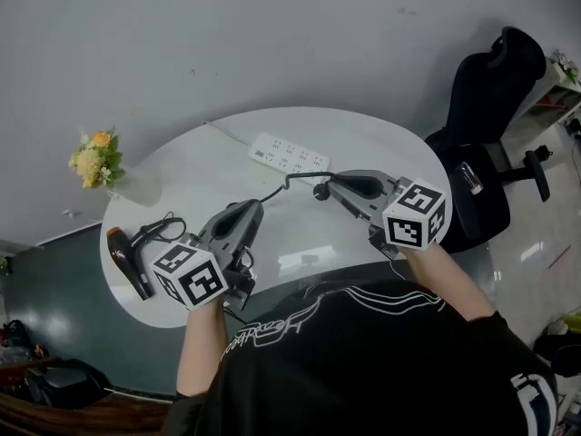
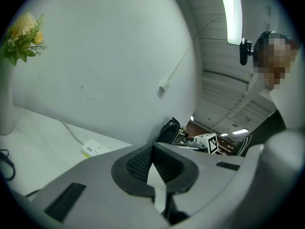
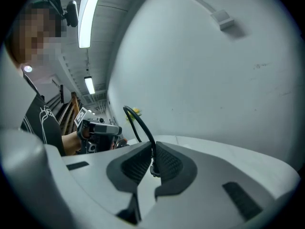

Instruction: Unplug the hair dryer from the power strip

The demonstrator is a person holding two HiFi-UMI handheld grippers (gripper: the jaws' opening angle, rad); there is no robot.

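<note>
A white power strip [image 1: 289,155] lies at the far side of the white oval table [image 1: 182,166]; it also shows in the left gripper view [image 2: 95,149]. My right gripper [image 1: 329,187] [image 3: 152,151] is shut on the hair dryer's black plug [image 1: 320,191], which hangs clear of the strip, nearer me. Its black cord [image 1: 290,182] [image 3: 138,123] arcs away to the left. The black and orange hair dryer [image 1: 127,260] lies at the table's left edge. My left gripper [image 1: 247,209] [image 2: 152,149] hovers over the table's front left, shut and empty.
A vase of yellow flowers [image 1: 100,162] [image 2: 21,32] stands at the table's far left. The strip's white cable [image 1: 231,134] runs off towards the back wall. A black office chair [image 1: 486,107] stands to the right of the table.
</note>
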